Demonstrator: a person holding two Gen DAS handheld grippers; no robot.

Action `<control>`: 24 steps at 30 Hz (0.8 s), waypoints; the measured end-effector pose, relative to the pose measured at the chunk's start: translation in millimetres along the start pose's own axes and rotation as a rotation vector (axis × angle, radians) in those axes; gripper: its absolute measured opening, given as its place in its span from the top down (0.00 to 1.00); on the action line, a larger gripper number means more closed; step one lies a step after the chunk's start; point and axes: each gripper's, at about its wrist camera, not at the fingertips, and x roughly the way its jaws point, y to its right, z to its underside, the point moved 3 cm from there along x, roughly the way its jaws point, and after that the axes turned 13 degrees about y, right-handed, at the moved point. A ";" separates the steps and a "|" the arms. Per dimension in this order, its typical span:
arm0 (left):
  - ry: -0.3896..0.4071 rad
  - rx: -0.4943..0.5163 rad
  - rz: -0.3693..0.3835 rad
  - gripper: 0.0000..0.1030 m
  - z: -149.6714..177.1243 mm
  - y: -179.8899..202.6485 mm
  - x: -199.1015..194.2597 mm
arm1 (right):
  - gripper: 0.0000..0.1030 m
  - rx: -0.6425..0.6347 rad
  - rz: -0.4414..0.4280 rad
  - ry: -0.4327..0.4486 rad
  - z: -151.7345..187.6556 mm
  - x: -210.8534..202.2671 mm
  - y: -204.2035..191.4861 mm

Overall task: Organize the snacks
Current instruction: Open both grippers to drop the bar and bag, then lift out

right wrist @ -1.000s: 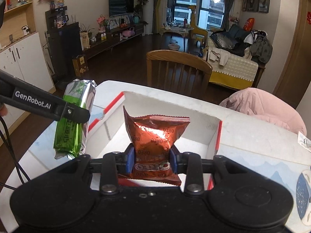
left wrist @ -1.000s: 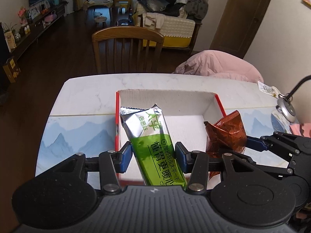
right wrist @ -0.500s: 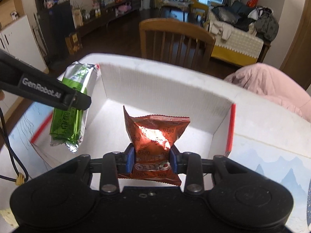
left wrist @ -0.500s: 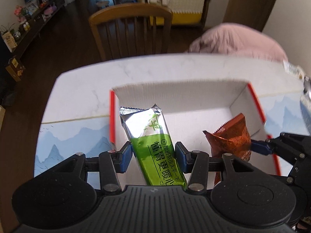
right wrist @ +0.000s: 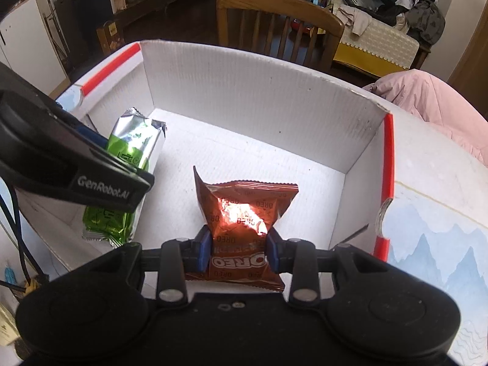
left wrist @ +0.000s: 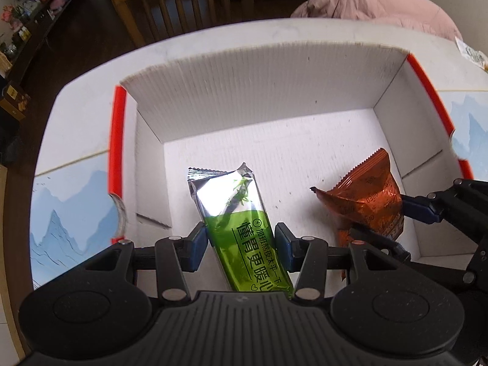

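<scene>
Left wrist view. My left gripper [left wrist: 242, 245] points steeply down into a white corrugated box [left wrist: 259, 88] with red edges, which sits on a table [left wrist: 70, 213] covered with a blue mountain print. The blue pads [left wrist: 199, 245] press on both long sides of a green and silver snack bar [left wrist: 241, 228], so the jaws are part-way apart and closed on it. The bar's silver crimped end points toward the far wall of the box, above the box floor. To the right, my right gripper [left wrist: 393, 222] enters from the side, holding an orange-brown Oreo packet [left wrist: 366, 198] inside the same box. Beyond the table stand a wooden chair [left wrist: 183, 3] and a pink cushion [left wrist: 375, 3].

Right wrist view. My right gripper [right wrist: 238, 251] pinches the Oreo packet [right wrist: 244, 213] narrowly between its blue pads; the wrapper is squeezed at the waist and its upper part fans out over the box floor [right wrist: 274, 152]. The jaws are nearly together, gripping the packet. At left, my left gripper's black arm crosses in front of the snack bar [right wrist: 134, 143], which hangs inside the box near its left wall. I cannot tell whether either snack touches the floor.
</scene>
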 end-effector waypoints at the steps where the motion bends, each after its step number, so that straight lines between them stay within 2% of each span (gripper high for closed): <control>1: -0.003 0.001 0.000 0.54 1.5 0.5 1.7 | 0.66 -0.001 -0.001 -0.004 0.9 1.0 -0.3; 11: -0.030 0.027 -0.002 0.54 9.8 -1.5 11.4 | 0.64 0.006 0.011 -0.027 4.5 5.5 1.9; 15: -0.006 0.020 0.007 0.54 9.9 -2.3 5.4 | 0.62 0.013 0.014 -0.020 4.5 1.8 1.4; 24: 0.069 -0.017 0.049 0.51 12.7 -8.4 -35.8 | 0.56 0.054 0.016 0.029 -0.8 -30.6 0.9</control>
